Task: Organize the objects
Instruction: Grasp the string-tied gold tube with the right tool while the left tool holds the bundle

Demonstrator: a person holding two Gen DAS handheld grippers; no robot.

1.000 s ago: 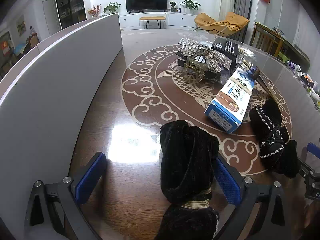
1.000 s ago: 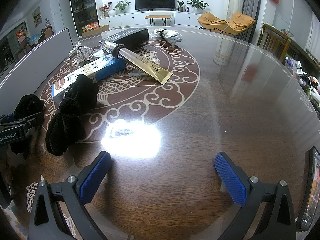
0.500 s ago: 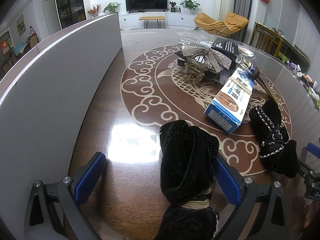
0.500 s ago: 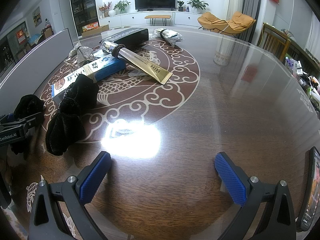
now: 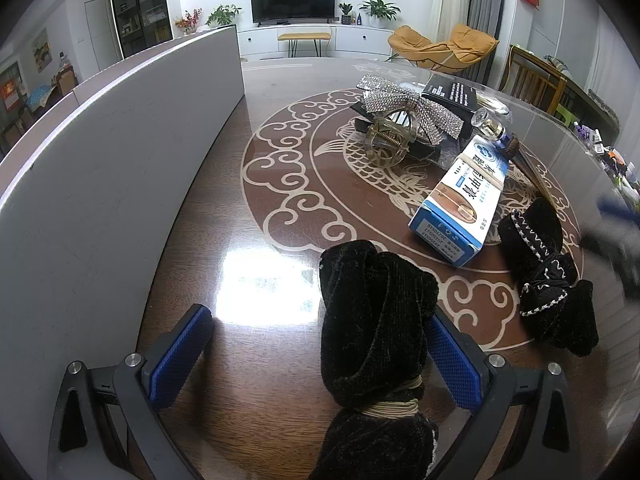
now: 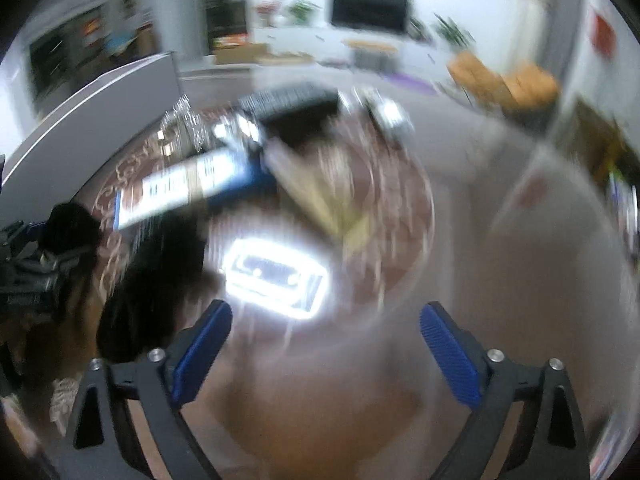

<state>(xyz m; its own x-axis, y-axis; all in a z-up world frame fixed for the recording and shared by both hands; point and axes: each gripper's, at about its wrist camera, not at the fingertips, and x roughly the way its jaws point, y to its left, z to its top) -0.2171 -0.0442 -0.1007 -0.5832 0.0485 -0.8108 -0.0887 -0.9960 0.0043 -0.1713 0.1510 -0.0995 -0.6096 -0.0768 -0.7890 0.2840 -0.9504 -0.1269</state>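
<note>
Between the left gripper's wide-spread blue pads stands a black velvet bow, tied with a tan band, touching the right pad only; nothing is clamped, so it looks staged for a grab. Just beside it lies a second black bow with white stitching, then the blue-white toothpaste box, clear claw clip and rhinestone bow, clustered mid-table as the unsorted pile. A grey board walls the left side. The right gripper is wide open, holding nothing. Versus a second ago, the left view is unchanged, while the right view is heavily motion-blurred and shifted toward the dark bow and box, judged a swing toward them.
</note>
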